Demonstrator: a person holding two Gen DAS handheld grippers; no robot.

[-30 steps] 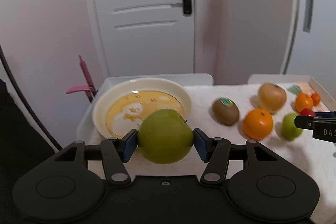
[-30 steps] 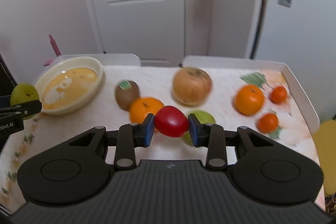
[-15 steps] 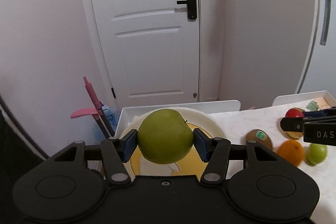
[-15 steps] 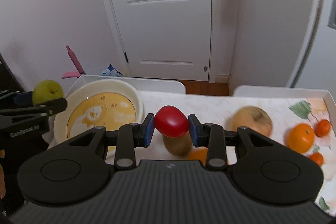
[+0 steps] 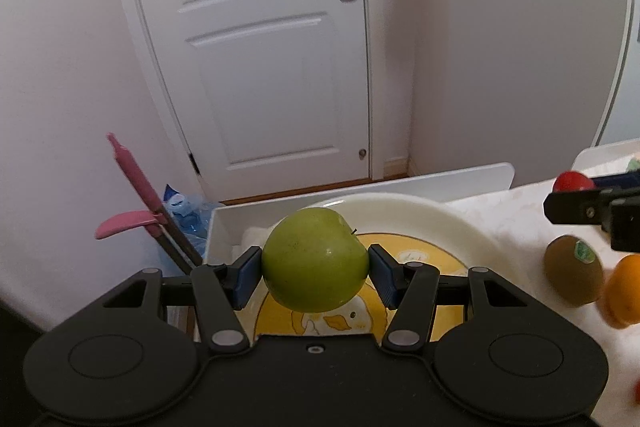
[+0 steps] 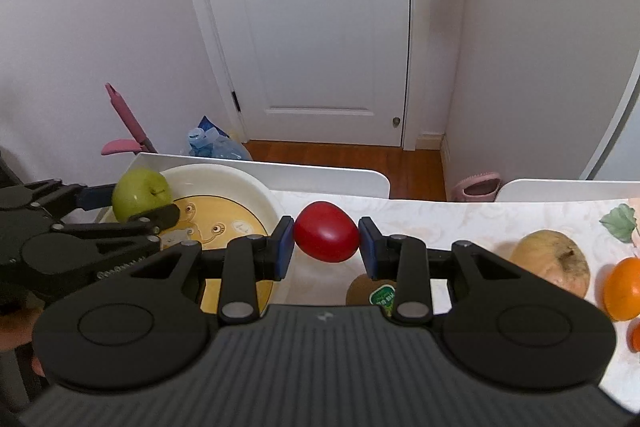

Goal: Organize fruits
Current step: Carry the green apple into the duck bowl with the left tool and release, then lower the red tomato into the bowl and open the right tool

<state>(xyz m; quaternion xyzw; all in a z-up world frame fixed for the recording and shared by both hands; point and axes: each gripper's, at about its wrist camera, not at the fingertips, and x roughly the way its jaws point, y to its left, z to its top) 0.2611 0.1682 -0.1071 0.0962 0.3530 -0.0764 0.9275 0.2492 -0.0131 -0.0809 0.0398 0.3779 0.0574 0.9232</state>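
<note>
My left gripper [image 5: 315, 269] is shut on a green apple [image 5: 316, 259] and holds it above the cream bowl [image 5: 440, 223] with a yellow duck picture. In the right wrist view that same apple [image 6: 141, 193] hangs over the bowl's [image 6: 248, 191] left rim, with the left gripper [image 6: 138, 205] around it. My right gripper [image 6: 326, 245] is shut on a small red fruit [image 6: 326, 237], held above the table just right of the bowl. The red fruit [image 5: 573, 182] and the right gripper's tip show at the right edge of the left wrist view.
On the patterned tabletop [image 6: 420, 223] lie a kiwi [image 6: 374, 293] with a green sticker, a brown pear [image 6: 554, 267] and an orange [image 6: 624, 289]. White chair backs [image 6: 320, 173] stand beyond the far edge. A pink broom handle [image 6: 128, 123] leans on the wall at left.
Both grippers have travelled left with their fruits. The bowl now lies under the green apple, and the red fruit has come from over the loose fruits to beside the bowl.
</note>
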